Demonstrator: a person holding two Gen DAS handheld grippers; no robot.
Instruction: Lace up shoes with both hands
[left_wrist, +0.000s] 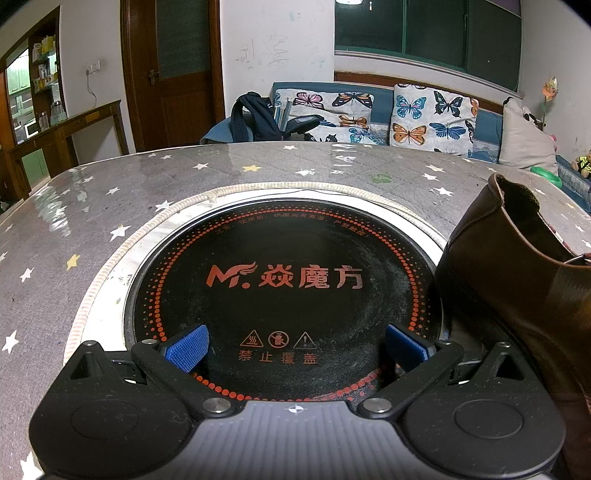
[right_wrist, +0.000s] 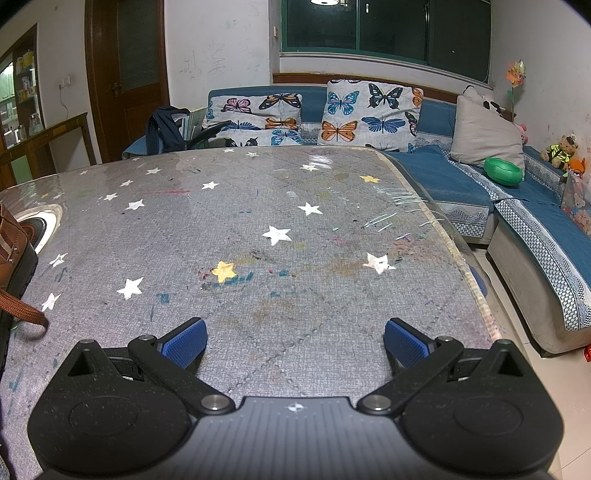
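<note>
A brown leather boot (left_wrist: 517, 295) stands at the right edge of the left wrist view, its heel and ankle opening toward me. My left gripper (left_wrist: 295, 347) is open over the black cooktop, with the boot just to its right and nothing between its blue pads (left_wrist: 186, 349). In the right wrist view the same boot (right_wrist: 13, 251) shows only as a sliver at the far left, and a brown lace (right_wrist: 26, 310) loops from it onto the table. My right gripper (right_wrist: 295, 343) is open above bare tablecloth, well to the right of the boot.
A round black induction cooktop (left_wrist: 280, 280) is set into the table under a grey star-printed cloth (right_wrist: 258, 229). The table's right edge (right_wrist: 454, 254) drops to the floor. A blue sofa (right_wrist: 461, 181) with butterfly cushions, a backpack (left_wrist: 255, 118) and a green bowl (right_wrist: 504, 170) lie beyond.
</note>
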